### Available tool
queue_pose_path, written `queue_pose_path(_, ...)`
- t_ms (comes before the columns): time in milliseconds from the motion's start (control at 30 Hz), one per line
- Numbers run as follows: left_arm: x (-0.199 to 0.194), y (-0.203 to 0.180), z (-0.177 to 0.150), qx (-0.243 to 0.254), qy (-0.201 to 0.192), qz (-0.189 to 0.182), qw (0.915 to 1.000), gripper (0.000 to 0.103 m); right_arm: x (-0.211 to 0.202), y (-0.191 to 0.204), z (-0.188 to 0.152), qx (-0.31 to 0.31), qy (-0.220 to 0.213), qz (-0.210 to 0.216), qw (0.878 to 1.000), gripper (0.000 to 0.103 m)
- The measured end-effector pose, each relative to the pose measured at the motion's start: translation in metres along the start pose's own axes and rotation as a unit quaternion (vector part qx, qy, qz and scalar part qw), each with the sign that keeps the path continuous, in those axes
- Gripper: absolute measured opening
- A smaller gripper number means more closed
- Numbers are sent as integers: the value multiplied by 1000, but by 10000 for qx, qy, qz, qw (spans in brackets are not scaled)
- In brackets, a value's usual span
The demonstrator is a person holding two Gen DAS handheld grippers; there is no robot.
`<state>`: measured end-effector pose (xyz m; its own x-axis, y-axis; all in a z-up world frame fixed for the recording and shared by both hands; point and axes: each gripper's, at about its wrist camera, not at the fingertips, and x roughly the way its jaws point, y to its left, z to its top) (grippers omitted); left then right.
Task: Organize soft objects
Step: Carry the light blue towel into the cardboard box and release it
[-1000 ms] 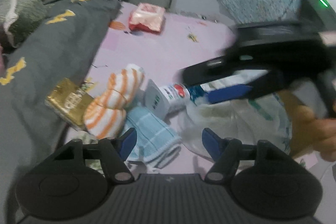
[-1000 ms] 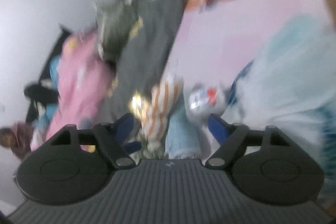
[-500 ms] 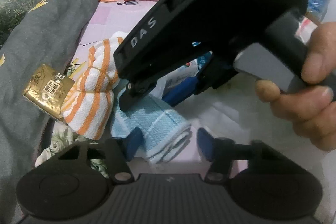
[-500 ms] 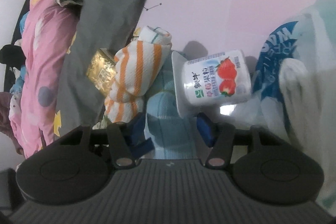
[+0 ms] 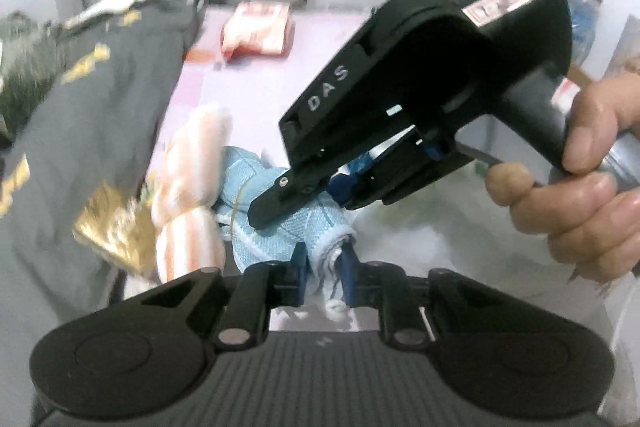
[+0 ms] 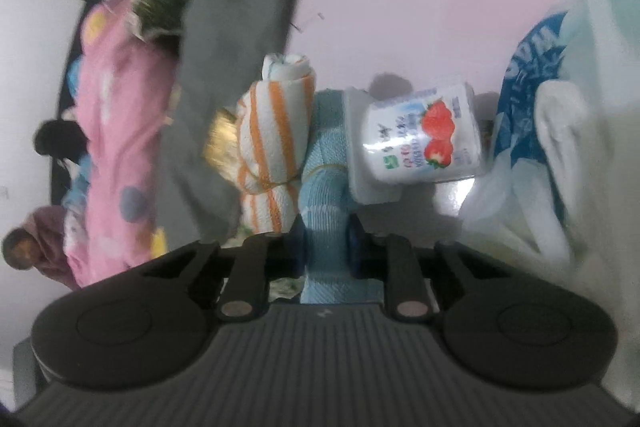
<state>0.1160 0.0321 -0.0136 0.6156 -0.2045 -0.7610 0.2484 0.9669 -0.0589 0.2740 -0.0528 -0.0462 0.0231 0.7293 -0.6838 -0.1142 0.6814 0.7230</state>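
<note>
left gripper (image 5: 323, 273) – clamped on blue towel (image 5: 280, 227) | right gripper (image 6: 326, 245) – clamped on same towel

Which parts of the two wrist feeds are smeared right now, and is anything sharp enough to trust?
Left wrist view: the orange-striped rolled towel and gold foil packet at left are motion-smeared, while the right claw and the hand holding it read fairly sharp. Right wrist view: the strawberry-print yogurt cup is legible, the pink spotted quilt streaks, and fisheye bends the edges.
</note>
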Motion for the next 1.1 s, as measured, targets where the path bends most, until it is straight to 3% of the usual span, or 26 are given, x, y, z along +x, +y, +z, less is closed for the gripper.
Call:
queue_pose_path(333,-21,-45,27,579,-535,-305,9964,18,-93,-11,-36,2,-1024,422,9938,17)
queue_pose_path(533,-16,-99,57,1067,-682,-837,9884,20,-151,-42,-53,293,-1770,534,9823,17)
queue_pose_path(667,-5,-146,76,1426,-762,-1224,9792,30,-208,-82,-71,531,-2347,459,9695,17)
queue_pose_path(700,-2,-157,79,1495,-792,-1319,9767,33,-219,-91,-75,600,-2477,409,9661,17)
queue_pose_path(767,4,-181,84,1604,-834,-1449,9728,50,-247,-113,-86,744,-2742,250,9585,17)
queue_pose_path(900,22,-199,89,1661,-786,-1572,9703,54,-297,-155,-106,981,-3178,-254,9427,17)
queue_pose_path(1100,41,-194,91,1310,-564,-1578,9771,59,-336,-208,-114,1165,-3361,-1363,9246,18)
